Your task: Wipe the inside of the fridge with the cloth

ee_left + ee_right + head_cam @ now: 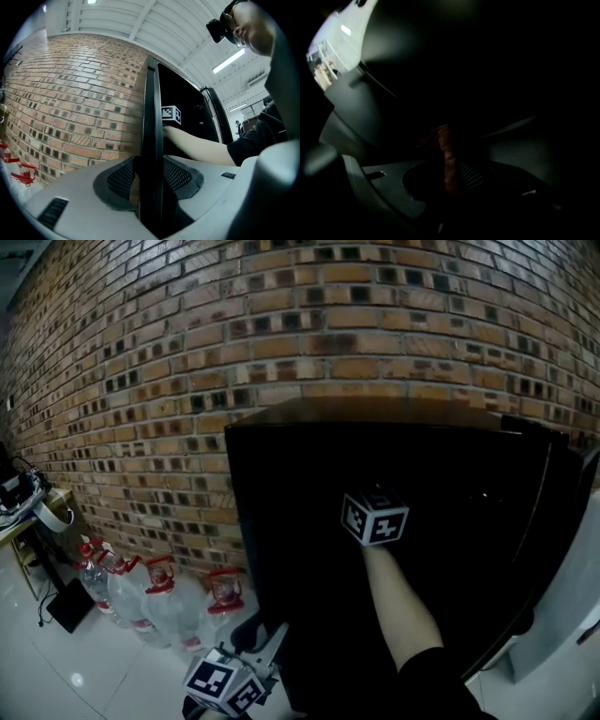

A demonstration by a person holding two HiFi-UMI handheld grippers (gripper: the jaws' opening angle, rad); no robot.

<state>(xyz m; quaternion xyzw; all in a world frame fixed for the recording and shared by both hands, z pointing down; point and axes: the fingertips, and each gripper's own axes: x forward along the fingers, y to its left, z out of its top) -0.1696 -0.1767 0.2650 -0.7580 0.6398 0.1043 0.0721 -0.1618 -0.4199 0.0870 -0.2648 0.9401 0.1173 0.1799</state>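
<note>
Cloth (pixel 446 152) apparently pinched in right tool (pixel 452 171) inside fridge (pixel 309 521); left tool (pixel 151 187) gripping its edge.

The fridge (pixel 375 414) is standing against the wall (pixel 187 334), its door (pixel 574 596) hanging open at the right. Bottles (pixel 150 604) are sitting on the floor (pixel 56 676) just left of it, by the wall. The left hand-held gripper (pixel 151 183) is straddling the fridge's front left edge, low down. The right hand-held gripper (pixel 452 174) is reaching inside the fridge, the cloth (pixel 447 149) sitting between its jaws.
</note>
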